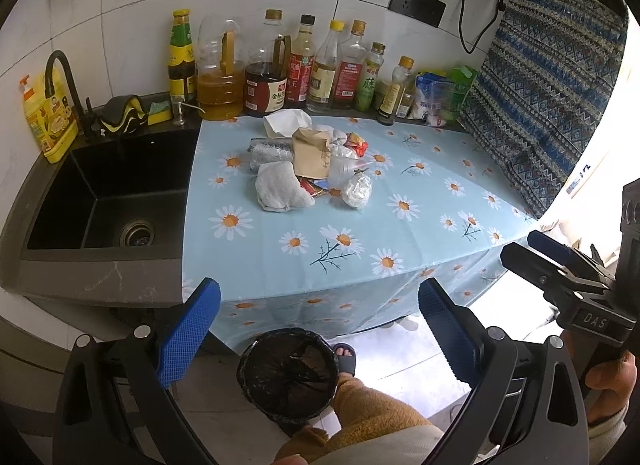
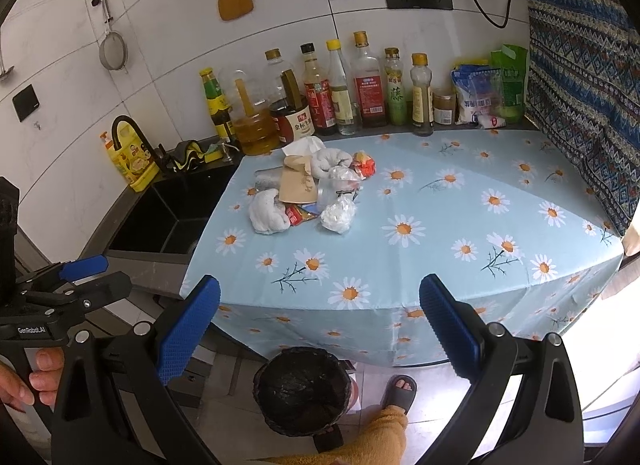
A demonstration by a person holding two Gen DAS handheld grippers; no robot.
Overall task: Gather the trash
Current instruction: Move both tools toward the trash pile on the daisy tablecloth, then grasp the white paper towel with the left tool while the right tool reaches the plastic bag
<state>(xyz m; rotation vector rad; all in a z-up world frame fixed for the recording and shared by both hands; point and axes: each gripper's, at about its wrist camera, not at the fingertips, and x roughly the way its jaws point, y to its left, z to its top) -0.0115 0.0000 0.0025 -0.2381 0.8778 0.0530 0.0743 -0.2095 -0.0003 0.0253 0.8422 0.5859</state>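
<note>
You stand in front of a big worktop (image 2: 460, 217) with a blue daisy cloth on it, and a black sink (image 1: 108, 189) sits to its left. Down on the floor, just in front of the worktop and near your foot, is the trash bin (image 1: 288, 377) with a black bag in it; it looks empty, so I think the job is only starting. All the trash is in one pile (image 1: 308, 161) on the far side of the worktop, close to the row of bottles (image 1: 288, 69) by the wall. In the pile you can see a brown paper bag (image 1: 312, 153), a white cloth lump (image 1: 280, 187), a white tissue (image 1: 286, 123), a crinkly clear plastic ball (image 1: 357, 191) and some small red wrappers (image 1: 356, 143). Your left claw (image 1: 320, 329) is wide open and holds nothing. Your right claw (image 2: 320, 329) is wide open too, with nothing in it. Both hang in the air at the near edge of the worktop, well apart from the pile. Next, I think you should reach one claw forward over the cloth to a piece at the near edge of the pile, like the cloth lump or the plastic ball. Go down onto it, pinch just that one piece, then carry it back and let go above the bin. Take care not to drag the cloth or bump the bottles.
</note>
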